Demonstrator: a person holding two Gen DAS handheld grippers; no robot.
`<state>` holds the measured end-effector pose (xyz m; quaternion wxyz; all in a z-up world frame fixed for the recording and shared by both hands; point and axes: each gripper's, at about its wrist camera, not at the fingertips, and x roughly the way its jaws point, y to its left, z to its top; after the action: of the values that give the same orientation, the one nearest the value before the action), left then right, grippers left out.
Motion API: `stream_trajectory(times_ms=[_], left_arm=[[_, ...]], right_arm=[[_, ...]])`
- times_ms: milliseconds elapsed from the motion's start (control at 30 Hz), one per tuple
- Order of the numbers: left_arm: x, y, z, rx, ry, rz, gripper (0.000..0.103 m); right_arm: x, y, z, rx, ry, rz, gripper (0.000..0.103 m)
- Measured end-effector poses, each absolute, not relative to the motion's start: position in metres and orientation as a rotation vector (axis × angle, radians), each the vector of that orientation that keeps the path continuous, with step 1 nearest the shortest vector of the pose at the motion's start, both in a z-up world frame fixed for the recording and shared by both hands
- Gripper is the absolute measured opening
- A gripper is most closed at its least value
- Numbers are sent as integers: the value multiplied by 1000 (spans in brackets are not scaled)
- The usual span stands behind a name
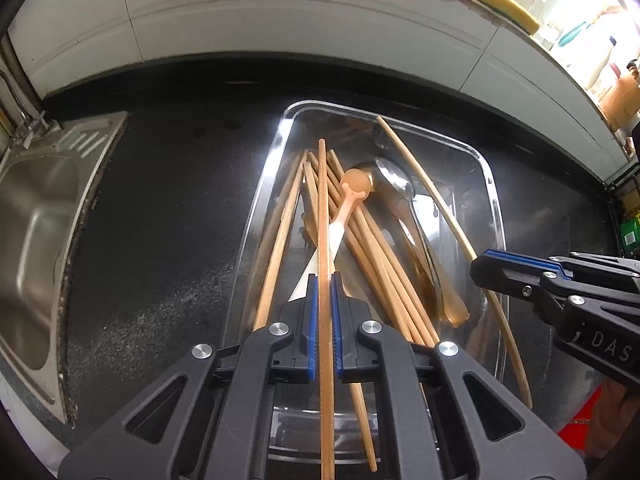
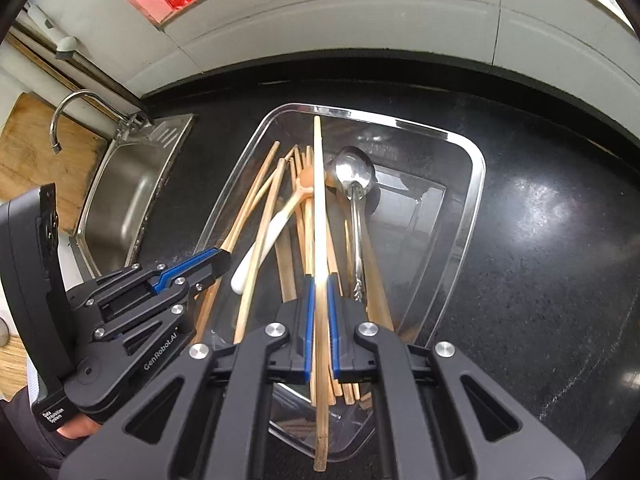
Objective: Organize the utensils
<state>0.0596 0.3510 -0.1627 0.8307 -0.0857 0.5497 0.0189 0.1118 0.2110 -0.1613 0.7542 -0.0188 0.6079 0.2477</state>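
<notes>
Two slim wooden chopsticks, one (image 1: 325, 216) pinched in left jaws, another (image 2: 319, 208) in right, above clear plastic tray (image 2: 476, 184).

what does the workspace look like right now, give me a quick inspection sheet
surface: black speckled countertop, bare around the tray.
job's things: clear plastic tray holding wooden chopsticks, a steel spoon and a white-handled plastic spoon.
clutter: nothing seen.
grippers: left gripper shut on one wooden chopstick; right gripper shut on a paler chopstick; both over the tray.
cables: nothing seen.
surroundings: steel sink with tap, white wall.
</notes>
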Motion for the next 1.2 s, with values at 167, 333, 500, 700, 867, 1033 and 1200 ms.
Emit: stream_trajectory(times_ms=[167, 333, 500, 700, 867, 1033, 1200], left_arm=[[66, 354, -169, -203, 1176, 14, 9], [62, 361, -152, -225, 1093, 50, 96], [60, 363, -142, -253, 1087, 27, 96], [54, 362, -135, -240, 1076, 39, 96], [39, 357, -122, -226, 1052, 54, 96], [23, 350, -110, -204, 1036, 76, 96], [11, 326, -98, -179, 1034, 102, 96]], right_arm=[[125, 211, -164, 6, 1341, 545, 9], [143, 195, -140, 77, 1247, 515, 91], [147, 186, -126, 96, 1227, 537, 91], [137, 188, -119, 89, 1209, 562, 91], [123, 186, -104, 89, 1176, 584, 91], [109, 174, -90, 96, 1144, 596, 91], [88, 138, -75, 97, 1109, 572, 91]])
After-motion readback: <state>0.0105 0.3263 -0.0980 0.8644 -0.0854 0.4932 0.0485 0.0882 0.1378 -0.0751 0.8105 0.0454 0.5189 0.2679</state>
